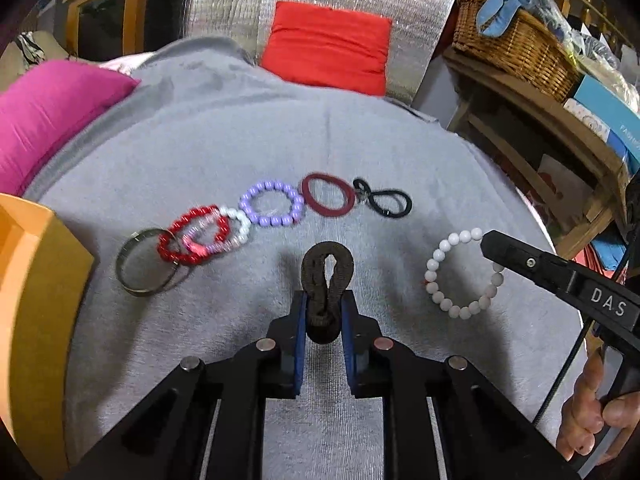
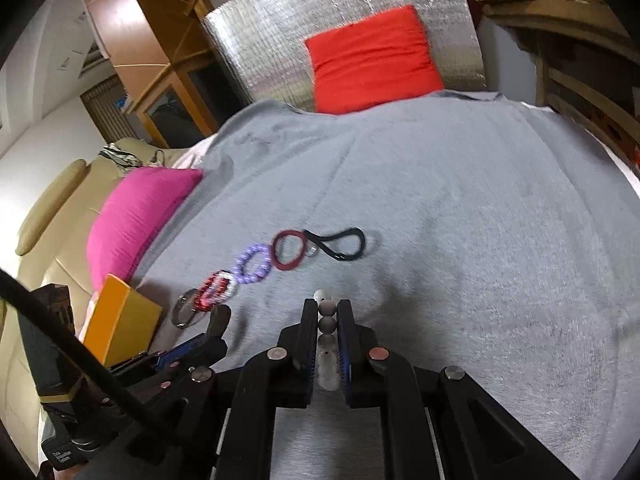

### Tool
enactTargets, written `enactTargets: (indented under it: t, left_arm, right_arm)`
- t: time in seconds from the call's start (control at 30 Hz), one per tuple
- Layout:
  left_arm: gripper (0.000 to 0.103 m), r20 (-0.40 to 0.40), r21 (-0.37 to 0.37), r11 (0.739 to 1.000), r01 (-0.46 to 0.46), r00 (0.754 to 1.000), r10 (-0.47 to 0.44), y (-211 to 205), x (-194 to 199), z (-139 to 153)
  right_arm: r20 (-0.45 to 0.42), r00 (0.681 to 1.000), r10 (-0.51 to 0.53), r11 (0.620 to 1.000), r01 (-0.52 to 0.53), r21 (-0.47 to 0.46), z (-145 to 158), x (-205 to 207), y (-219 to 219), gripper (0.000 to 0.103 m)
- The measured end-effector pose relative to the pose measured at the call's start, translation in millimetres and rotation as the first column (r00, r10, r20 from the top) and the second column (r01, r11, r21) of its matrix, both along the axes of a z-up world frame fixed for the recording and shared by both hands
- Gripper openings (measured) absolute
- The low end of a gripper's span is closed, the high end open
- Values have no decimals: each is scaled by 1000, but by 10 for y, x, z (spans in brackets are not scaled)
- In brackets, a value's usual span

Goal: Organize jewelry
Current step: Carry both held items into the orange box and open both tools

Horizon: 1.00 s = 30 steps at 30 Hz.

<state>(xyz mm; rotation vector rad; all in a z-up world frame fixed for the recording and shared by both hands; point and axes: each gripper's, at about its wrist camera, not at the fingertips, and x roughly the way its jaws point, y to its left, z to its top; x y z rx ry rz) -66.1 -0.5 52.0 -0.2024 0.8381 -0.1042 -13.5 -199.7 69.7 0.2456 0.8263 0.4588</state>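
My left gripper is shut on a dark brown fabric hair band, held over the grey cloth. My right gripper is shut on a white bead bracelet; the bracelet also shows in the left wrist view, hanging from the right gripper. On the cloth lies a row: a metal bangle, a red bead bracelet, a white and pink bead bracelet, a purple bead bracelet, a maroon hair band and a black hair tie.
An orange box stands at the left edge of the cloth. A pink cushion lies at the back left, a red cushion at the back. A wicker basket sits on a wooden shelf at the right.
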Motion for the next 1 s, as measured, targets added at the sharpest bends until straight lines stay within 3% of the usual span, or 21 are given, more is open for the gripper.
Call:
enactTargets:
  t: [0.3, 0.47, 0.6, 0.8, 1.0]
  left_arm:
    - [17, 106, -22, 996, -82, 991, 84, 445, -514, 493]
    - [17, 191, -16, 987, -160, 969, 160, 944, -988, 937]
    - [17, 214, -10, 971, -239, 948, 236, 1414, -1358, 1151]
    - [17, 175, 33, 931, -364, 919, 353, 2000, -1801, 1055]
    - [17, 89, 24, 916, -401, 913, 397, 2326, -1838, 740]
  right_arm:
    - [90, 992, 94, 995, -97, 36, 289, -217, 394, 11]
    - [141, 970, 200, 975, -211, 71, 453, -448, 818, 11]
    - [163, 947, 277, 951, -295, 97, 507, -632, 1175, 11]
    - [190, 897, 399, 899, -424, 114, 572, -957, 1811, 11]
    - [188, 855, 484, 858, -506, 92, 485, -1190, 2388, 11]
